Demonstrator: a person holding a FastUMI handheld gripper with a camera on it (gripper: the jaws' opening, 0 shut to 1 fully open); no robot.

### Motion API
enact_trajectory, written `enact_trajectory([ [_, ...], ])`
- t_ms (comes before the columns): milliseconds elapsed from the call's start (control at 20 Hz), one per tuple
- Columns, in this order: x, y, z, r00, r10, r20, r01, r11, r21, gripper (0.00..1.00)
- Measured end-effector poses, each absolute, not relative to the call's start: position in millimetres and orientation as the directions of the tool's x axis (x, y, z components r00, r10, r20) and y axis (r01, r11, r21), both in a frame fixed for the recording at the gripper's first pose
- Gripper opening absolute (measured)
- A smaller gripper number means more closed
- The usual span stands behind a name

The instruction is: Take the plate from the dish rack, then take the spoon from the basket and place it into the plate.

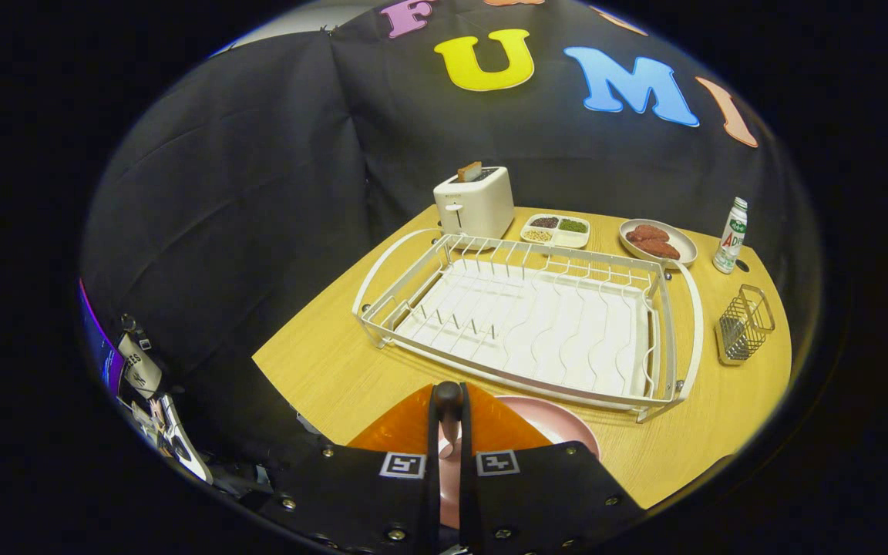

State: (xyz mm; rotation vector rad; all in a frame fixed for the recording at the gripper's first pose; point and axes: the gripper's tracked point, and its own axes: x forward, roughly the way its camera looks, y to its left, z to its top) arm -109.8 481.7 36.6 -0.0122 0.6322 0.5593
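Your tool is nearly closed, holding nothing, over the pink plate already down beside the empty dish rack; wire basket next.

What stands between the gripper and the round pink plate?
Nothing visible. The round pink plate lies on the table just beyond the gripper's shut fingers; the white wire dish rack sits farther back.

Even light; sharp; fisheye-bent edges
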Motion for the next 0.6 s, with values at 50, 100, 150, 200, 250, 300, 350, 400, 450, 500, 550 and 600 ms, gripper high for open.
enact_trajectory([
  [50,-110,481,35,0.667,0.488,-0.563,-0.493,0.856,0.158,0.1],
  [100,-111,481,36,0.664,0.493,-0.562,-0.494,0.854,0.165,0.1],
  [150,-112,481,38,0.663,0.498,-0.559,-0.493,0.852,0.175,0.12],
  [200,-113,482,38,0.662,0.504,-0.554,-0.493,0.851,0.185,0.14],
  [250,-112,482,41,0.666,0.504,-0.55,-0.491,0.851,0.186,0.14],
  [300,-112,481,43,0.67,0.501,-0.548,-0.488,0.853,0.184,0.19],
  [350,-111,480,46,0.675,0.501,-0.542,-0.487,0.854,0.183,0.19],
  [400,-110,478,49,0.679,0.501,-0.536,-0.486,0.855,0.183,0.18],
  [450,-109,477,52,0.684,0.5,-0.532,-0.483,0.856,0.184,0.19],
  [500,-108,475,54,0.687,0.498,-0.529,-0.48,0.858,0.185,0.18],
  [550,-107,473,57,0.69,0.497,-0.526,-0.476,0.859,0.187,0.18],
  [600,-106,471,59,0.693,0.497,-0.522,-0.475,0.86,0.187,0.18],
])
